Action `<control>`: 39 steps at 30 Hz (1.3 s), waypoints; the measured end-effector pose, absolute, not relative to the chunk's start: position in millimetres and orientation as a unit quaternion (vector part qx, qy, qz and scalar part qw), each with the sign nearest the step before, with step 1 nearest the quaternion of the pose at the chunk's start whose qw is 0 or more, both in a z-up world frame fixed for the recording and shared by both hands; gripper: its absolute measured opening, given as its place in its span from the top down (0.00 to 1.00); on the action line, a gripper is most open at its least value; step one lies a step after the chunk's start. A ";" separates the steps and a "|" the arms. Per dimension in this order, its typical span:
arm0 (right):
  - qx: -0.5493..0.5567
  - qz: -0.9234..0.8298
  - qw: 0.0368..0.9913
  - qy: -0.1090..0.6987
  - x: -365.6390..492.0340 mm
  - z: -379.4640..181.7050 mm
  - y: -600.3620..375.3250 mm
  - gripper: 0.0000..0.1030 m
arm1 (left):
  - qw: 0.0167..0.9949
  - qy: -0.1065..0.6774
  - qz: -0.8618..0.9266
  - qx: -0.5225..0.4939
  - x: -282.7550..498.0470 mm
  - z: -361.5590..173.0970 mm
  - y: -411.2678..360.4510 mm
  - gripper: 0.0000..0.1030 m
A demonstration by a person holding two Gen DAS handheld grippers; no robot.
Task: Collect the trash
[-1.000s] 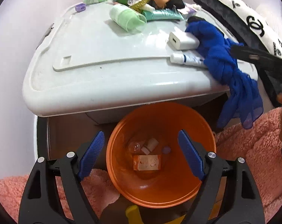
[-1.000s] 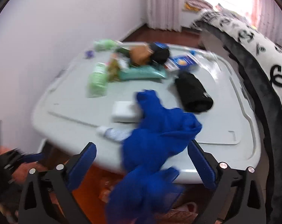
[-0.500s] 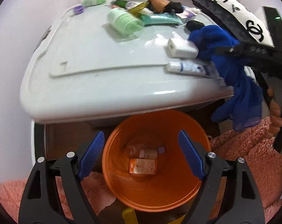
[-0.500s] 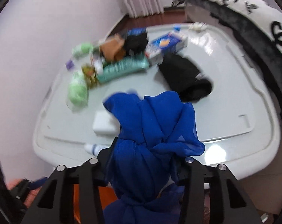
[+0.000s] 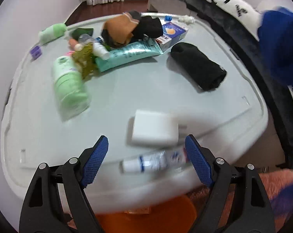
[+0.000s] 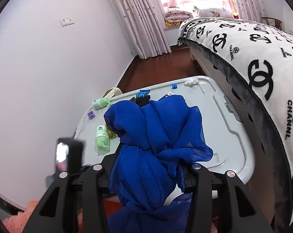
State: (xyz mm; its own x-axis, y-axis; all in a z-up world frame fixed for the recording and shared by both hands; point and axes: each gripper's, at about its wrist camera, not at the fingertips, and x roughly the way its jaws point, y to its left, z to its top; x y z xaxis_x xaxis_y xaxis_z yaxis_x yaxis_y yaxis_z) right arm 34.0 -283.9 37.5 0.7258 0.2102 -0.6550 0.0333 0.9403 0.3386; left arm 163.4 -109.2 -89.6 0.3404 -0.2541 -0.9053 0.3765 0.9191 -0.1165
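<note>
Left claw (image 5: 146,161) points steeply down with jaws wide, empty, a small white tube (image 5: 154,162) on the desk (image 5: 127,97) lying between them. Right claw (image 6: 146,170) angles downward, clamped on the blue scarf (image 6: 156,136), raised above the desk; the bed (image 6: 243,48) lies at two o'clock.

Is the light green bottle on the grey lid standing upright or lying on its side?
Lying on its side. The light green bottle rests lengthwise on the grey lid, beside the teal tube.

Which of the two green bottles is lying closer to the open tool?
The big pale green bottle lying on the grey lid, nearer the left tool. The small pale green bottle lies at the far edge.
</note>
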 end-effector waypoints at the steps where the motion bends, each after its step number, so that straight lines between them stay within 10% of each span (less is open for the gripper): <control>1: 0.169 0.051 0.913 0.368 34.4 36.1 -284.7 0.55 | 0.812 0.547 -0.193 0.059 167.7 -93.6 -113.1 0.23; 16: 0.175 0.059 0.906 0.380 33.9 21.7 -284.7 0.55 | 0.804 0.559 -0.202 0.027 183.3 -97.7 -113.3 0.47; 39: 0.088 0.171 0.846 0.498 -6.4 -18.0 -190.3 0.55 | 0.775 0.607 -0.175 0.028 57.1 -75.9 1.5 0.47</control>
